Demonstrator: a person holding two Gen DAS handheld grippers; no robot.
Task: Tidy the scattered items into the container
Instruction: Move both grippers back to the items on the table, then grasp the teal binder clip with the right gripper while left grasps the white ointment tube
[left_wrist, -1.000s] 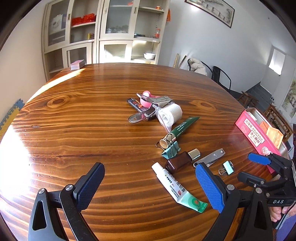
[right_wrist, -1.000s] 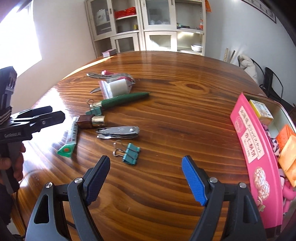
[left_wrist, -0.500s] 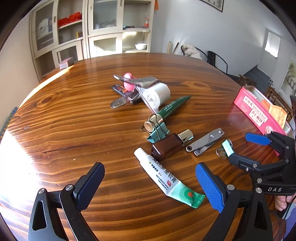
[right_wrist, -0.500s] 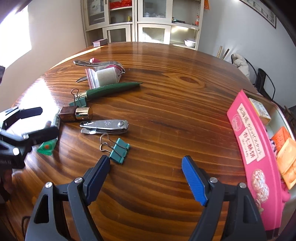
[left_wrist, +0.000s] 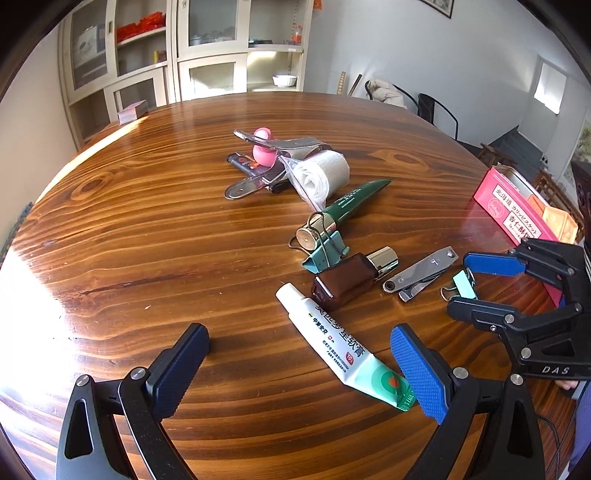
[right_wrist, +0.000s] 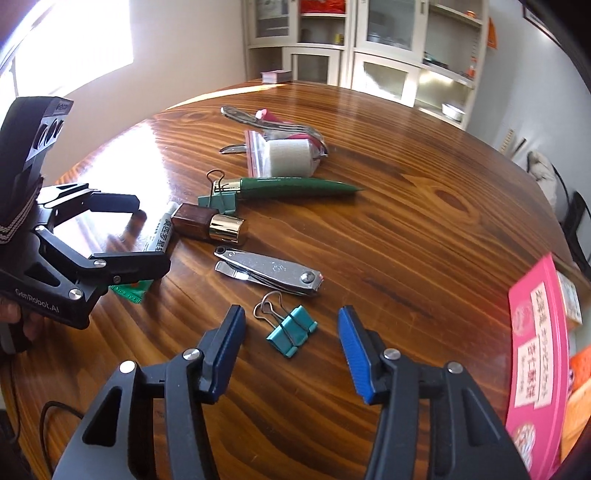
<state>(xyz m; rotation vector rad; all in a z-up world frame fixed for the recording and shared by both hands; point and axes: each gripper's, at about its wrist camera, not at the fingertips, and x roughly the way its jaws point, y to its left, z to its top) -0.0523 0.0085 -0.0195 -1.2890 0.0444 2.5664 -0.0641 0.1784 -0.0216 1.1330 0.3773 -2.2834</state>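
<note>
both hand-held grippers have dropped closer to the desk (left_wrist: 147, 229). left hand-held gripper (left_wrist: 299, 363): released, jaws wide, right pad beside the ointment tube (left_wrist: 340, 343). right hand-held gripper (right_wrist: 291, 341): jaws just narrowed, straddling the small teal binder clip (right_wrist: 291, 330), not yet pinching. pink container (right_wrist: 535, 354) waits far right.

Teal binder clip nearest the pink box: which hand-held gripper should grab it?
Right. The right hand-held gripper already straddles the teal binder clip, jaws closing in, not yet gripping. The left hand-held gripper hovers over the ointment tube.
</note>
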